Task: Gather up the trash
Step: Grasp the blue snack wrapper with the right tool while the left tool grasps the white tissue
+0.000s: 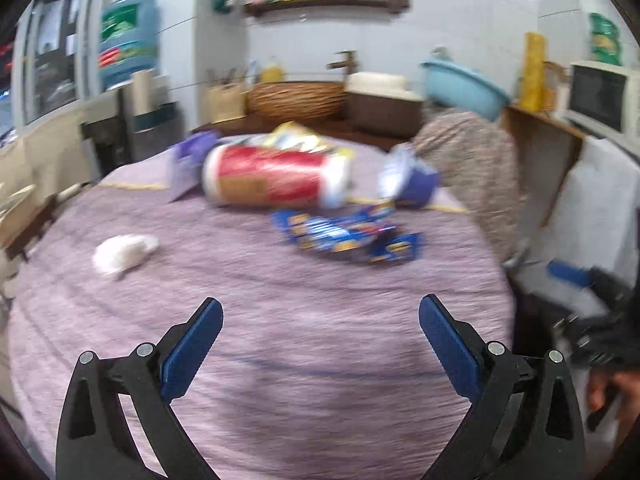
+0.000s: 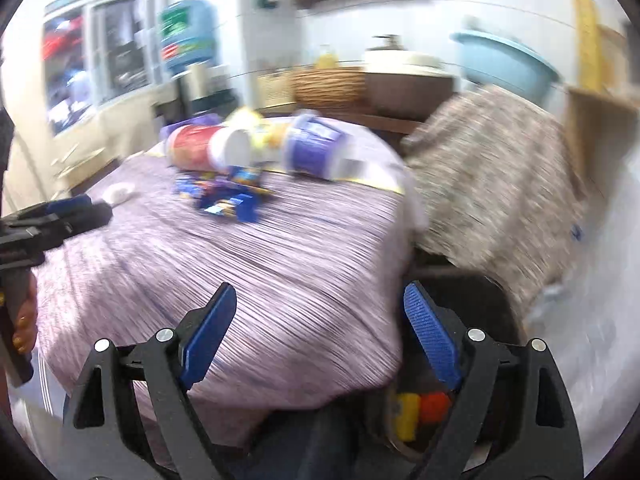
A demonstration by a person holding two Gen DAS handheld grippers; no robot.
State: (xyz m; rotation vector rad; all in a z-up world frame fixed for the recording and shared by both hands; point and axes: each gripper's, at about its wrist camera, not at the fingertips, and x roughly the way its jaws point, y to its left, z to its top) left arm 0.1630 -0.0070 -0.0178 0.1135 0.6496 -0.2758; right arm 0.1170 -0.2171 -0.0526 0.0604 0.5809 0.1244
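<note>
Both the left gripper (image 1: pixel 320 330) and right gripper (image 2: pixel 320 316) gape wide, empty, above a purple-clothed table (image 1: pixel 280 360). Trash lies at its far side: red can (image 1: pixel 276 178), blue wrappers (image 1: pixel 348 236), white wad (image 1: pixel 124 252). Shelf (image 1: pixel 326 4) on the wall behind.

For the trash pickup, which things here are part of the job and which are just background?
Job: red canister lying on its side, purple cup, blue wrappers, white crumpled tissue, all on the purple cloth.

Background: wicker basket, blue basin, microwave, water jug.
</note>
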